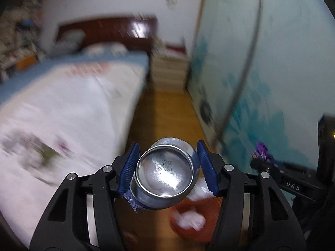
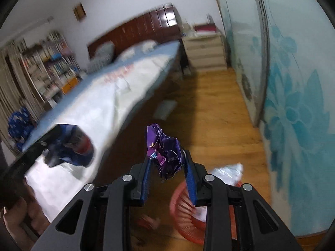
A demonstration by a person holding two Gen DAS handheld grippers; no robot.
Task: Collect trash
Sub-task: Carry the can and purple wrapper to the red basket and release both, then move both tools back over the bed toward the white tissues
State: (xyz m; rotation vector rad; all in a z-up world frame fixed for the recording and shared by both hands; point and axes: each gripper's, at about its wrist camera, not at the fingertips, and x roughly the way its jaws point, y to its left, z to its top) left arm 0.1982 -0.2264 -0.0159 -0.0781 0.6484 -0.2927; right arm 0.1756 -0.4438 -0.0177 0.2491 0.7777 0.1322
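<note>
Can (image 1: 165,171) sits pinched between the blue pads (image 1: 128,168) of your left gripper (image 1: 167,167), base toward the camera, body tilted; the squeeze across its sidewall is what keeps it from rolling out while it is in the air. Landmark: the red basket (image 2: 184,209) on the wooden floor (image 2: 215,113). The can hangs above and just beside the basket's rim, so a release here would likely drop it in or clip the edge. Your right gripper (image 2: 167,163) is pressed together on a crumpled purple wrapper (image 2: 165,150), gripped low so most of the foil stands above the pads; it too hangs over the basket, toward the bed (image 2: 94,96) side. White plastic (image 2: 228,172) already lies in the basket, spilling over its far rim. Judgement: both pieces are lined up for drop-off. Motion blur is heavy, so exact alignment is uncertain.
</note>
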